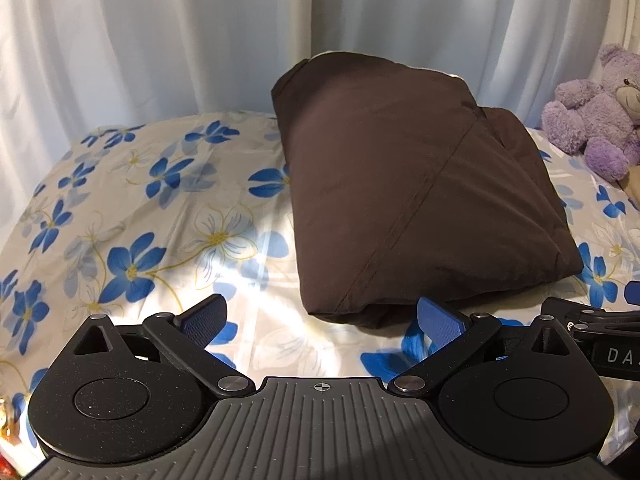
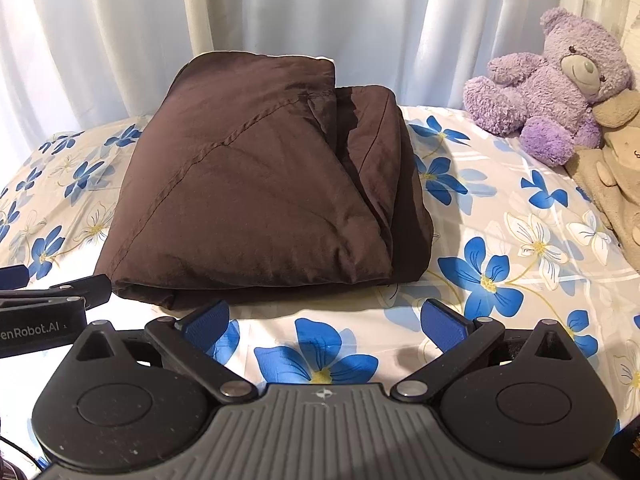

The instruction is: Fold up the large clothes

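Note:
A dark brown garment lies folded into a thick rectangular bundle on the flowered bed sheet. It also shows in the right wrist view, with a folded flap along its right side. My left gripper is open and empty, just in front of the bundle's near edge. My right gripper is open and empty, just in front of the bundle's near right corner. The right gripper's body shows at the right edge of the left wrist view, and the left gripper's body at the left edge of the right wrist view.
A purple teddy bear sits at the far right of the bed, with a beige plush toy beside it. White curtains hang behind the bed. The sheet extends on both sides of the bundle.

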Available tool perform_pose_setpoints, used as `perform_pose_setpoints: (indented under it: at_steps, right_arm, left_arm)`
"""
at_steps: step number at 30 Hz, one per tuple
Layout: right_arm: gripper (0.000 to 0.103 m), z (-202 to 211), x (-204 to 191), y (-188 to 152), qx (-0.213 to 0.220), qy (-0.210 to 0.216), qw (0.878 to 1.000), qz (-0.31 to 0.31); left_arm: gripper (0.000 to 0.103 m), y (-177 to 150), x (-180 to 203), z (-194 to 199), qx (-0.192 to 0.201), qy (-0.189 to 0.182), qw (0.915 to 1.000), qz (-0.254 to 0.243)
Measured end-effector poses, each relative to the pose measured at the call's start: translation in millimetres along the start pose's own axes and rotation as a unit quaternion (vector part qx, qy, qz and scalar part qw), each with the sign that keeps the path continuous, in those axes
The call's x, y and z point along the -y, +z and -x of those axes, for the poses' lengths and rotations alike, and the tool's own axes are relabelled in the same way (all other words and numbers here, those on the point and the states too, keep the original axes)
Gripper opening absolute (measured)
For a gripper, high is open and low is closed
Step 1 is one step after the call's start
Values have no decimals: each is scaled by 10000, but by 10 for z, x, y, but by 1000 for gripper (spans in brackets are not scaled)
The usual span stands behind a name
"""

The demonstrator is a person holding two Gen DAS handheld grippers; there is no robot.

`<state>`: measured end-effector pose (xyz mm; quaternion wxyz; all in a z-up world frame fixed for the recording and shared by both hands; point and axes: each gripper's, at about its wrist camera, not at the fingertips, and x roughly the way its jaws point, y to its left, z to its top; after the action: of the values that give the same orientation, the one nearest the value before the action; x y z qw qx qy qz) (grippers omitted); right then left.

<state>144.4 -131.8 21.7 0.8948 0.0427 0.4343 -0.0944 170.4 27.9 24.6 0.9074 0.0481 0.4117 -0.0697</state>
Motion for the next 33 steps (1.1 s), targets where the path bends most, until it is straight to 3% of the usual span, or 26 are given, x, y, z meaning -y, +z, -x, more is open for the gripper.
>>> perform_pose_setpoints:
  at_steps: [33]
  right_arm:
    - [102, -84, 59, 1, 0, -113, 9999, 42]
  left_arm:
    - [103, 16, 134, -80, -43, -96, 9999, -113]
